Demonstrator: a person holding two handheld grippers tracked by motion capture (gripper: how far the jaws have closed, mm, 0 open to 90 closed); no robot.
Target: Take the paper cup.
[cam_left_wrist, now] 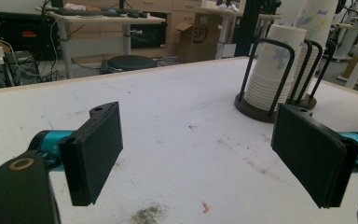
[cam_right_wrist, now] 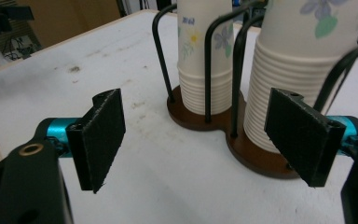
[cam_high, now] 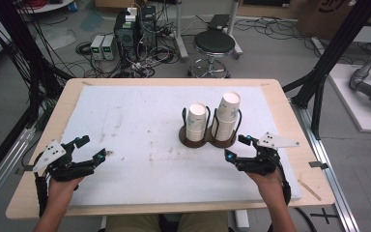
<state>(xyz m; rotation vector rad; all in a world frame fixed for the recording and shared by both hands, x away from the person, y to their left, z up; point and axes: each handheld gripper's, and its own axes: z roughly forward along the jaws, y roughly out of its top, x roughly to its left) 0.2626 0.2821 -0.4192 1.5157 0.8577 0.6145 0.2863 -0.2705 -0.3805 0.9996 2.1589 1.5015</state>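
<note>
Both forearms enter from the near edge. Left gripper [cam_high: 91, 147] hovers low over the white table [cam_high: 135, 116], jaws spread, holding nothing, well apart from the cup holder [cam_high: 207, 140]. Right gripper [cam_high: 236, 147], jaws likewise spread, sits just beside the holder. Cup stacks [cam_right_wrist: 289, 88] are cut off at top in the right gripper view.

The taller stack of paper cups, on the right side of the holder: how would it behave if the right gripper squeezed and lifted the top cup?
The taller stack of paper cups is probably light, and its thin walls likely dent under a hard squeeze. The cups nest tightly, so several might lift together. The holder has wire loops that should keep the stack from tipping. The right gripper is open nearby.
</note>
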